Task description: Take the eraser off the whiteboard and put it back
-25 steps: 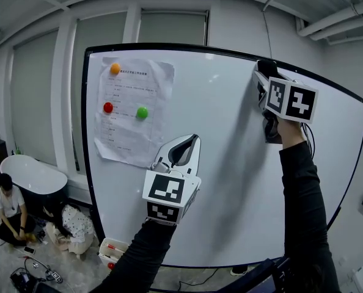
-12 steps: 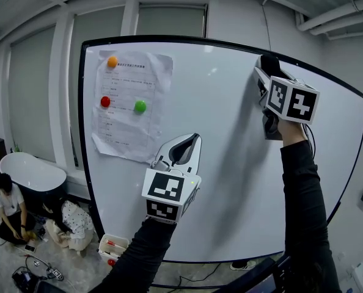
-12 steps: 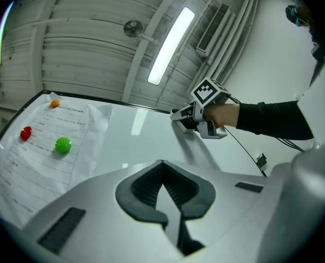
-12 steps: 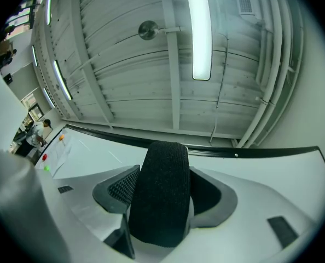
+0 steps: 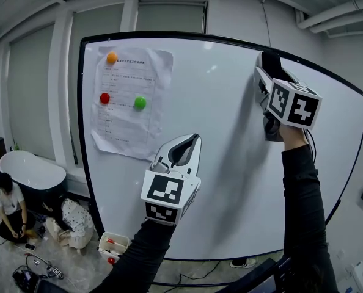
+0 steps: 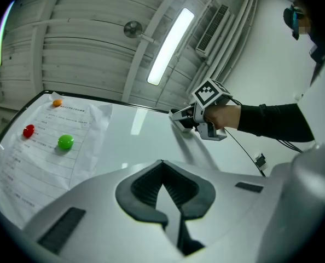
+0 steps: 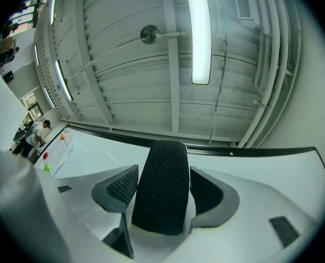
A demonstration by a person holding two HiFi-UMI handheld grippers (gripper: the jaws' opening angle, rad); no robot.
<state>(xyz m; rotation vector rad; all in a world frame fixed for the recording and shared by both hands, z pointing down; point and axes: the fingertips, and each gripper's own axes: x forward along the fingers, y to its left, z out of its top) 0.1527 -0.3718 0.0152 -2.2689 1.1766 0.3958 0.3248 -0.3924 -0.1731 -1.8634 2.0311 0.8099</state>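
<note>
Orange magnet (image 5: pixel 111 58), red magnet (image 5: pixel 104 97) and green magnet (image 5: pixel 140 102) pin a printed sheet (image 5: pixel 128 127).

Print on the paper sheet (image 5: pixel 123 124) is too small to read.

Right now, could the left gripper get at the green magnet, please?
Probably yes: the left gripper hangs below-right of the green magnet, only bare whiteboard and paper between them, though its shut jaws would need opening.

Eraser (image 5: pixel 269 60), between the opening jaws of the right gripper (image 5: pixel 263 73): largely hidden behind that gripper in head view; paper sheet (image 5: pixel 128 112), left on whiteboard (image 5: pixel 218 163): print too small to read; floor box (image 5: pixel 113 246): contents indistinct.
</note>
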